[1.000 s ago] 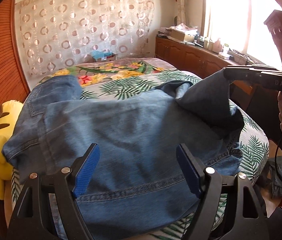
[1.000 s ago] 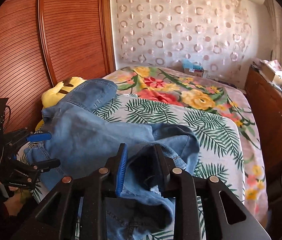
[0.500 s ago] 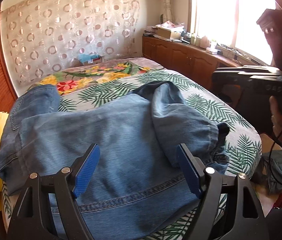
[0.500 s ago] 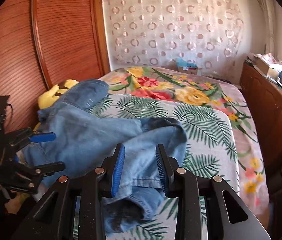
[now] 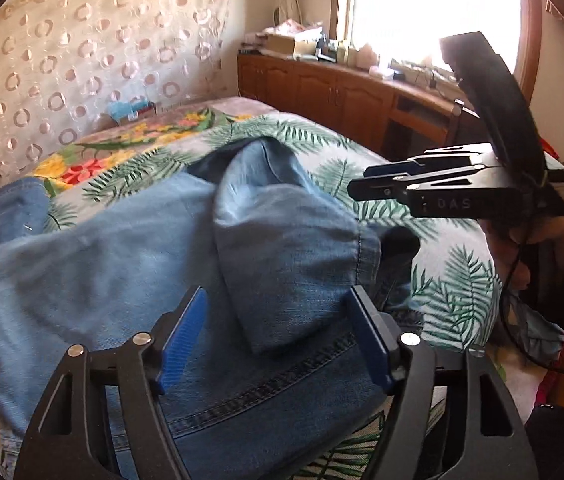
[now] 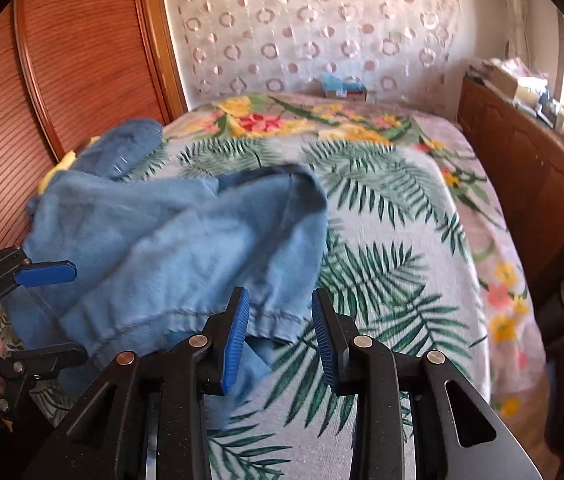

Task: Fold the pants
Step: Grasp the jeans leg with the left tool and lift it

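- We find the faded blue denim pants (image 5: 130, 272) lying across the near end of the bed with the palm-leaf and flower print cover (image 6: 393, 216), bunched, with 1 leg end (image 5: 293, 248) laid back over the main panel.
- The left gripper (image 5: 278, 336) hangs over the denim with its jaws spread wide; nothing sits between the blue ribbed pads (image 5: 184, 340).
- The right gripper (image 6: 280, 336) is parted to a narrower gap, empty, with a stitched hem edge (image 6: 266, 316) just ahead of its pads.
- In our judgement the step in hand is a fresh grasp to square the fold. We advise taking the hem at its corners, gripping both layers, pulling the cloth taut, then laying it down so seams line up and no lump stays beneath.
- A yellow plush toy (image 6: 58, 168) lies partly under the pants by the reddish slatted wooden wardrobe (image 6: 82, 60).
- Legible writing: "DAS" on the right gripper's body, in the left wrist view. No other label can be read.
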`<state>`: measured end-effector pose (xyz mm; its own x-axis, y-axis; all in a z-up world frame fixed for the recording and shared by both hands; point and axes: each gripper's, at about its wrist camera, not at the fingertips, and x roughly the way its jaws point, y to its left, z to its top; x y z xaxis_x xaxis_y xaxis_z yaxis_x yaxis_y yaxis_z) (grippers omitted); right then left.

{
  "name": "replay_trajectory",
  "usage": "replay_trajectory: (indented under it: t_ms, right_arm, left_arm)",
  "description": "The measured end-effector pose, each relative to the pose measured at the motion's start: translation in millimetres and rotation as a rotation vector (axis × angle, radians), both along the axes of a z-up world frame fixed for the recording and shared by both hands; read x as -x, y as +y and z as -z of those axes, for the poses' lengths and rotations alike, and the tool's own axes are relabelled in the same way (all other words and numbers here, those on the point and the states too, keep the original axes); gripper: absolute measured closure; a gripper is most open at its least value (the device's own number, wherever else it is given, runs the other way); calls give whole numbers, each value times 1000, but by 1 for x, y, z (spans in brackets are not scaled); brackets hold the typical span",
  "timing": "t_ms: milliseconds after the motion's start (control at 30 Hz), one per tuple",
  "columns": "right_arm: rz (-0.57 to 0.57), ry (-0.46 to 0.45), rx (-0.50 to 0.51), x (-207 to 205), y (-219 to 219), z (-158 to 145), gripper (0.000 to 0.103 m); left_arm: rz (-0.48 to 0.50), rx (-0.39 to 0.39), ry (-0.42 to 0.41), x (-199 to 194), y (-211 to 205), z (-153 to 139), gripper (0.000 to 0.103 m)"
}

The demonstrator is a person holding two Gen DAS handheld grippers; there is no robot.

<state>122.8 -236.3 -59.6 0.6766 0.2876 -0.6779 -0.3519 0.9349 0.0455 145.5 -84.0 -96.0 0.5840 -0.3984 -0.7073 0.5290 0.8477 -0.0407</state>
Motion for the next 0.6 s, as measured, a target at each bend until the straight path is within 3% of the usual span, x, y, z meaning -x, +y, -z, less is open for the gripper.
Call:
replay_trajectory:
  t_ms: [200,267,300,333,433,600]
  right_arm:
    - [-3,105,-67,-26,-2,23,69]
    - [-4,99,-86,-28,-1,21,70]
    - [-8,102,-92,-29,0,20,72]
    - [-20,104,-98,-30,1,20,82]
    - [-45,92,-81,-29,5,16,96]
    - [-25,3,-89,-20,-3,-12,97]
  left_arm:
    - [2,-11,20,-3,-4,7,52]
    - [5,-9,20,-4,-4,7,62]
    - [5,-6,20,-5,-4,7,66]
    - [4,-3,19,-5,-4,7,73]
    - [1,8,23,-6,-2,6,85]
    - [-1,32,-11,1,1,-13,92]
